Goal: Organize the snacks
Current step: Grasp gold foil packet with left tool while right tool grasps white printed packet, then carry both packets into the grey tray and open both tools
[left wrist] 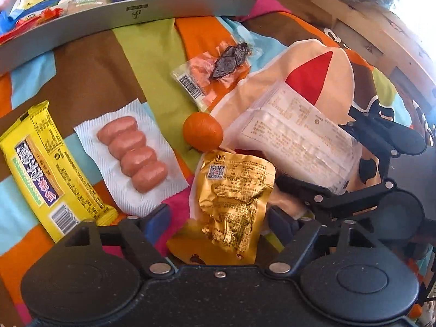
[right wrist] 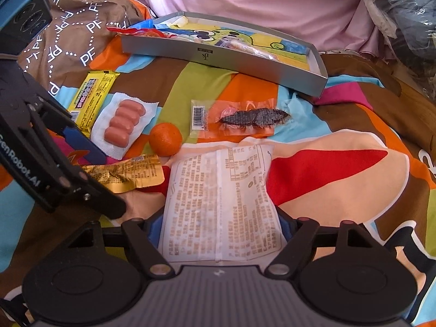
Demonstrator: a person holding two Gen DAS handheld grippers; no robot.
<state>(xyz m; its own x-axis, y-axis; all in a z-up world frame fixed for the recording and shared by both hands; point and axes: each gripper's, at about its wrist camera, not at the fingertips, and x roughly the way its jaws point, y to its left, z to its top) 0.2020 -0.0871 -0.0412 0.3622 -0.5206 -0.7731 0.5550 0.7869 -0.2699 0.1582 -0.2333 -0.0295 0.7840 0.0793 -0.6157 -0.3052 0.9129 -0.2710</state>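
Left claw [left wrist: 218,218] spread wide around the gold packet [left wrist: 234,204]; right claw [right wrist: 220,229] likewise straddles the white packet [right wrist: 220,204] — neither visibly clamped; next, squeeze, then carry to the tray [right wrist: 245,60].

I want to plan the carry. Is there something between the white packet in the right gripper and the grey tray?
Yes. The dried-fish pack lies on the cloth between the white packet and the tray, with the orange to its left. Both lie low; a lifted carry should probably clear them.
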